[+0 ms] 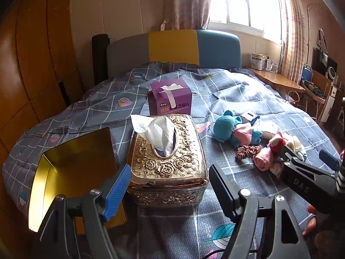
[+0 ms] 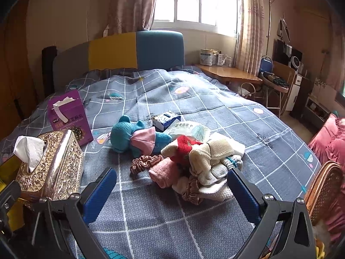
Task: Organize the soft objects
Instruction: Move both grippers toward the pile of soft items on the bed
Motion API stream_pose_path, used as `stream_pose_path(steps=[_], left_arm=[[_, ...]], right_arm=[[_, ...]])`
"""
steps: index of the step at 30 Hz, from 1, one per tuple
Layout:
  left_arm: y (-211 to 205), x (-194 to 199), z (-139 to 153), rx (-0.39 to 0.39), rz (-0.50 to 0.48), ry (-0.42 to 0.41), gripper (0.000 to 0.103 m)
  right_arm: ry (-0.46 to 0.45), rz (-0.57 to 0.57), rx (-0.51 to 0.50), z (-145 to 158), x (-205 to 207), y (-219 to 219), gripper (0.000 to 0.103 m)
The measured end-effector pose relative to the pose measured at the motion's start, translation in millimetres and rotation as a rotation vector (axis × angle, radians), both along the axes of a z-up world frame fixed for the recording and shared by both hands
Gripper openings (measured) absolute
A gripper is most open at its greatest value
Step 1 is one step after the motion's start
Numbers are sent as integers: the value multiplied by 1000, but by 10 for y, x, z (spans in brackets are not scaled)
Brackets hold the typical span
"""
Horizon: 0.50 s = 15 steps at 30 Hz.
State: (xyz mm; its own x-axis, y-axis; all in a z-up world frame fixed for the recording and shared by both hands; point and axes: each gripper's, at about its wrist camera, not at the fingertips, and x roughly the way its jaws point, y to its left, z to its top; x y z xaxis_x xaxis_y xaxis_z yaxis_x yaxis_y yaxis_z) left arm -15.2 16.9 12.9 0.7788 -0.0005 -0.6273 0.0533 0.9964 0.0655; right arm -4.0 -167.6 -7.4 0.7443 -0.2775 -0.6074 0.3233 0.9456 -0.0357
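right gripper [image 2: 171, 191] jaws apart before sock pile [image 2: 207, 164] | left gripper [image 1: 170, 185] jaws apart too | pile looks light, floppy — pinch a thick fold

I'm holding my left gripper [image 1: 170, 185] with jaws spread wide, empty, just before the tissue box [image 1: 166, 159]; my right gripper [image 2: 172, 192] is gaping too, right of it.

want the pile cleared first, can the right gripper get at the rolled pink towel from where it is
Probably yes: the right gripper is open, and the rolled pink towel lies just ahead with only bare bedspread between.
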Motion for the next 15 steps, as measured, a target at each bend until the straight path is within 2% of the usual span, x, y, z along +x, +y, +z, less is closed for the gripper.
stream_pose_path(steps=[15], left_arm=[[-193, 0, 18, 28, -33, 4, 76]], right_arm=[[-16, -52, -4, 63, 97, -379, 103]])
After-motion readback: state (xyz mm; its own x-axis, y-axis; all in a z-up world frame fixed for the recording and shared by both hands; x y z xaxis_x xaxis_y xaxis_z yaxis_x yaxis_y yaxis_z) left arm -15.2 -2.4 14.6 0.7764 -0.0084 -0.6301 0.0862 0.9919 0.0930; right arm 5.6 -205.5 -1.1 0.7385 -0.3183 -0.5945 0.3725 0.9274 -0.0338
